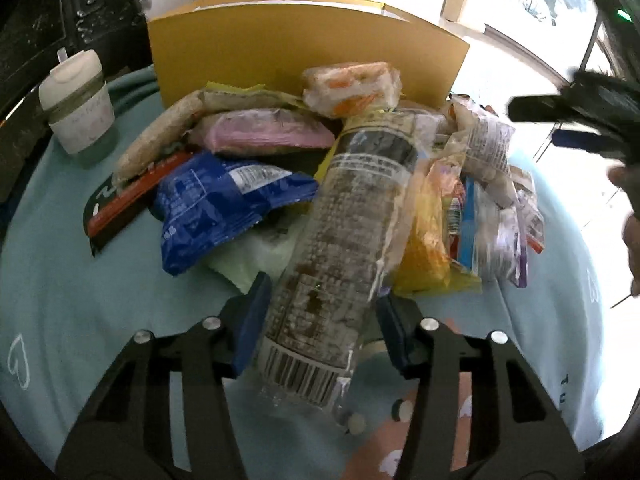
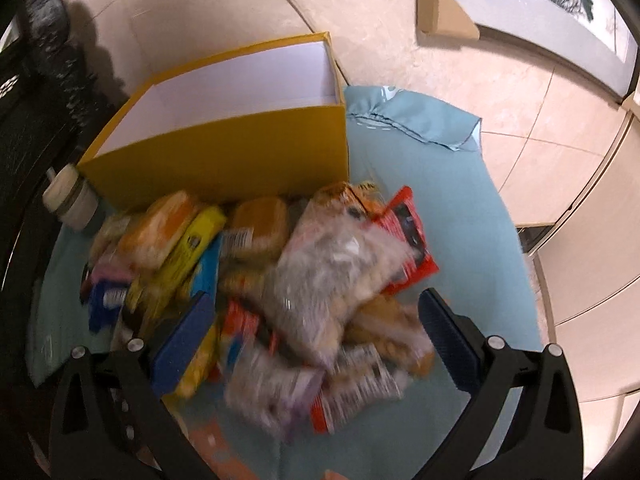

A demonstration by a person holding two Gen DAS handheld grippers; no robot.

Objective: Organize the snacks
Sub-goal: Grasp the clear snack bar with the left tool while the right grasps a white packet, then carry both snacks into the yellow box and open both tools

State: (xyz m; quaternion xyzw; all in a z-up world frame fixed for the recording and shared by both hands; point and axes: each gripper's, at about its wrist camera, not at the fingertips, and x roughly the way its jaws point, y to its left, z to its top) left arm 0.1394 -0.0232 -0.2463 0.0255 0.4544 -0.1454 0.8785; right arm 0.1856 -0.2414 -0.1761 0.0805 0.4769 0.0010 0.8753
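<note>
Blue-padded fingers of the left gripper (image 1: 320,320) are clamped on a long clear-wrapped snack pack (image 1: 348,240), which points away toward the yellow box (image 1: 280,40) and has its barcode end nearest the camera. At far left on the light blue cloth (image 1: 60,300) stands a white lidded cup (image 1: 76,108). Beside it the snack pile begins: a blue packet (image 1: 224,204), a pink packet (image 1: 260,132) behind it, and an orange-and-white wrapped cake (image 1: 352,88) resting against the box wall. Further right lie a yellow pouch (image 1: 428,240) and crinkled clear bags (image 1: 492,200). Over the pile's right side, the right gripper (image 2: 316,340) hangs with its fingers spread wide and nothing between them, above a clear bag of pale pieces (image 2: 332,280) and a red packet (image 2: 408,232).
</note>
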